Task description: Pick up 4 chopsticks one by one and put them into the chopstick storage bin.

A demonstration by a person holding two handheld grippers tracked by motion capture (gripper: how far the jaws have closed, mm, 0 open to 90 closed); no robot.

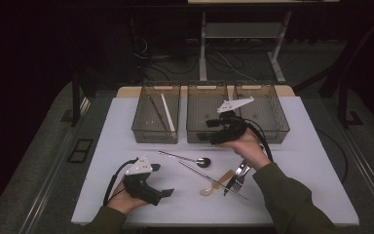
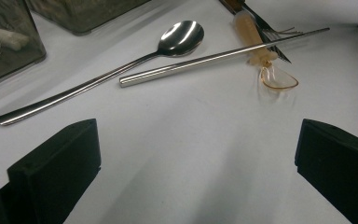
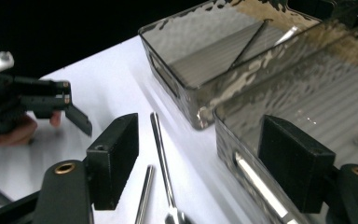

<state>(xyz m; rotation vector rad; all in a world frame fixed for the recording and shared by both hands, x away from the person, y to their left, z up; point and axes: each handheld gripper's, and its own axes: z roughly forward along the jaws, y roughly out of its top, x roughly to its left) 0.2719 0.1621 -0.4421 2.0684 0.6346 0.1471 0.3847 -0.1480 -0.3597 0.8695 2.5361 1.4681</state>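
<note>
The work shown looks like cutlery being sorted into three smoked-plastic bins, and it is judged to be at an early stage. In the left bin [image 1: 156,113], at 11 o'clock on the desk, a white chopstick-like stick [image 1: 167,112] and a dark thin stick beside it are already seen lying. Contents of the middle bin [image 1: 207,113] at 12 o'clock and the right bin [image 1: 262,111] at 1 o'clock cannot be told.

Left to sort, near desk centre: a long steel spoon [image 2: 102,74], a steel chopstick [image 2: 223,57] lying just beside it and crossing over an amber plastic spoon [image 2: 265,63], and a fork and knife [image 1: 237,178] at about 4 o'clock, partly hidden by the right forearm.

The right hand-held gripper [image 1: 226,127] is held above the front wall of the middle bin, jaws wide apart, nothing gripped. The left hand-held gripper [image 1: 148,187] is held low at 7 o'clock, jaws wide apart and empty, pointed toward the steel spoon and chopstick; one of these is judged the likely next pick.

The desk [image 1: 126,126] is covered by a plain white sheet, uncluttered apart from the listed items. The room is dim; a grey carpeted floor, cables and the white legs of another table [image 1: 203,58] are seen at 12 o'clock beyond the bins.
</note>
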